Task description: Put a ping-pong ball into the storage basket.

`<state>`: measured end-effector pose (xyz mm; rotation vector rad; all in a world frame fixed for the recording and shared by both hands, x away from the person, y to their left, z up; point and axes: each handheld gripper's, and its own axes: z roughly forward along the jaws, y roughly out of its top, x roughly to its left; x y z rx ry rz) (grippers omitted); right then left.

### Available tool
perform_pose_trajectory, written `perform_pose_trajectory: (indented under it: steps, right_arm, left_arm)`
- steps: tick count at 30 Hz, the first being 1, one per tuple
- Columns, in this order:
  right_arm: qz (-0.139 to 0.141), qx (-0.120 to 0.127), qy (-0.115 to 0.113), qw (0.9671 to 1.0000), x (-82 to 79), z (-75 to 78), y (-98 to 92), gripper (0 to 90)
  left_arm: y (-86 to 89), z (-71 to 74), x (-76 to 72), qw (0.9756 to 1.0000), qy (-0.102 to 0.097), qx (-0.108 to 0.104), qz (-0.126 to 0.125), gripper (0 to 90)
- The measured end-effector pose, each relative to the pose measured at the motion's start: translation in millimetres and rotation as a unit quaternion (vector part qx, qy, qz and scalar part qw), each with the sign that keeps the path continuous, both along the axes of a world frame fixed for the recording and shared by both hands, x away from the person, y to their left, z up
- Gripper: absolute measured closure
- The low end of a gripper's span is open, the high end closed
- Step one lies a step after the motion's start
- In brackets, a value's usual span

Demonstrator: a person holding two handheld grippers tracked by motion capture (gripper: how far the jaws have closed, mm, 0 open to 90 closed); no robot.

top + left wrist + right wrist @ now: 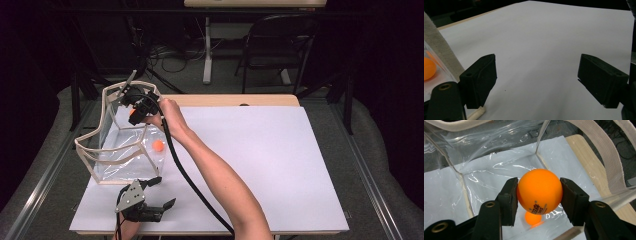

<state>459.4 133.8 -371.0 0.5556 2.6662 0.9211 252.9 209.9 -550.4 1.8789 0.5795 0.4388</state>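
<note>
While left hand-held gripper (pixel 536 82) gapes, right hand-held gripper (pixel 537 195) view shows orange ball (pixel 539 191) clamped w/ print.

In the right gripper view, the lower orange ball (pixel 533 218) is largely hidden behind the held orange ball (pixel 539 191), whose small black print is too small to be read. In the left gripper view, another orange ball (pixel 428 68) is cut off by the left edge.

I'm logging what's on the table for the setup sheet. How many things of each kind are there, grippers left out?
Orange ping-pong balls: 2, one held over the bag, one lying in it
Clear plastic bag with cream trim: 1
White board: 1
Total: 4
</note>
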Motion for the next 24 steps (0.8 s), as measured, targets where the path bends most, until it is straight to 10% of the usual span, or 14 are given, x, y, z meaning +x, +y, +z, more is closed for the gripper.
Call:
perform_pose_trajectory:
  steps: [24]
  right_arm:
    - [-0.013,0.062,0.009,0.9979,-6.3,13.0,-41.4,11.4]
  left_arm:
    - [-1.0,0.0,0.6,1.0000,0.004,-0.001,0.000,15.7]
